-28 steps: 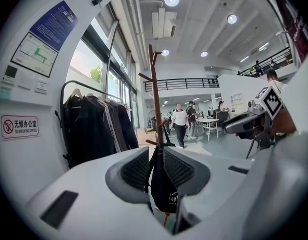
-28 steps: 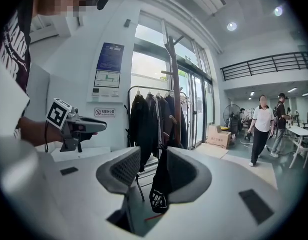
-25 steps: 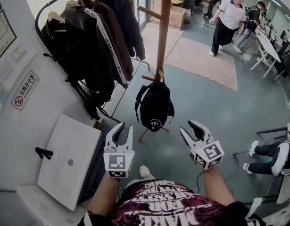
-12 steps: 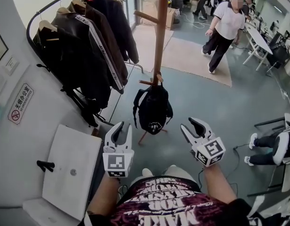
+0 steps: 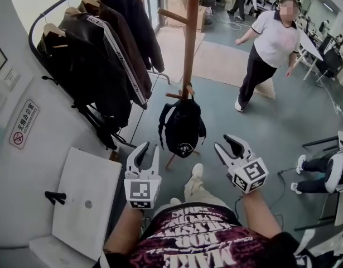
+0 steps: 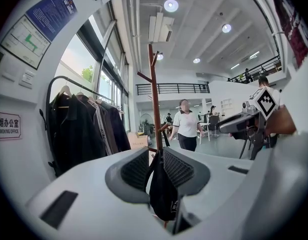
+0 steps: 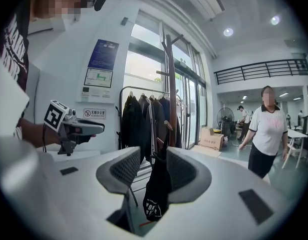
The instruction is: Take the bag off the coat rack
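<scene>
A black backpack (image 5: 182, 126) hangs by its strap from a low peg of the wooden coat rack (image 5: 189, 38). Both grippers hover short of it, apart from the bag. My left gripper (image 5: 146, 149) is below and left of the bag, jaws open and empty. My right gripper (image 5: 229, 146) is below and right of it, also open with nothing between its fingers. In the left gripper view the bag (image 6: 164, 196) and rack pole (image 6: 154, 94) show beyond the gap of the left gripper (image 6: 155, 158). The right gripper view frames the bag (image 7: 156, 194) beyond the right gripper (image 7: 154, 160).
A curved clothes rail with dark jackets (image 5: 104, 54) stands left of the rack. A white cabinet top (image 5: 85, 194) lies at lower left. A person in a white shirt (image 5: 269, 46) walks on the floor beyond the rack. Someone's legs (image 5: 322, 183) show at right.
The person in the white shirt has walked nearer and to the left. My own leg has stepped forward toward the rack. Both grippers have stayed open and nearly in place.
</scene>
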`<state>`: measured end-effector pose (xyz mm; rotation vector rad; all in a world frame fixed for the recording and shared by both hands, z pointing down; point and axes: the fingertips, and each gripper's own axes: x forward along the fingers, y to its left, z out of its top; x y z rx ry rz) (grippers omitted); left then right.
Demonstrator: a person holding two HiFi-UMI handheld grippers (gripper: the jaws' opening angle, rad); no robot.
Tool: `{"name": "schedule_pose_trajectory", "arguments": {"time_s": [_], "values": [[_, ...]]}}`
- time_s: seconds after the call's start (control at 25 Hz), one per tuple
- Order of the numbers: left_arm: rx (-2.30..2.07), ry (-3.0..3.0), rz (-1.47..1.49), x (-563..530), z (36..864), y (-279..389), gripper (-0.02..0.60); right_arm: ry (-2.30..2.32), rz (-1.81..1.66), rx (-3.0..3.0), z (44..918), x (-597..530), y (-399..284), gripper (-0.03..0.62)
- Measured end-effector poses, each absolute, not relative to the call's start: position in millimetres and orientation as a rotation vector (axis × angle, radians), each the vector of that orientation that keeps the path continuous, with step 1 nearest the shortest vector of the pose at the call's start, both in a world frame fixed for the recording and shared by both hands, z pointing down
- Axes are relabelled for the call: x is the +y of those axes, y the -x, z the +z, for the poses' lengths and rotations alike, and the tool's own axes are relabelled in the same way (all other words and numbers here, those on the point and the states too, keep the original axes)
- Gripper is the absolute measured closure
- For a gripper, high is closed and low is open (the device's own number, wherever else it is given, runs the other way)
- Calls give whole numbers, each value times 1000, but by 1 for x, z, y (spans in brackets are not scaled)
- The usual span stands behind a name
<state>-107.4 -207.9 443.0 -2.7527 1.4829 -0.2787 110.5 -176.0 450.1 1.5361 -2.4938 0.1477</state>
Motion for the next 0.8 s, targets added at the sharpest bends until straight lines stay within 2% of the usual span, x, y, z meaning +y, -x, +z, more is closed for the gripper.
{"name": "schedule_pose_trajectory", "arguments": {"time_s": [0.48, 0.8], "values": [[1561, 2732, -316, -241, 454, 113, 494, -1453, 188, -2554, 467, -231, -100, 425], [1562, 2737, -339, -285, 459, 94, 494, -1370, 236, -2586, 482, -282, -97, 425]]}}
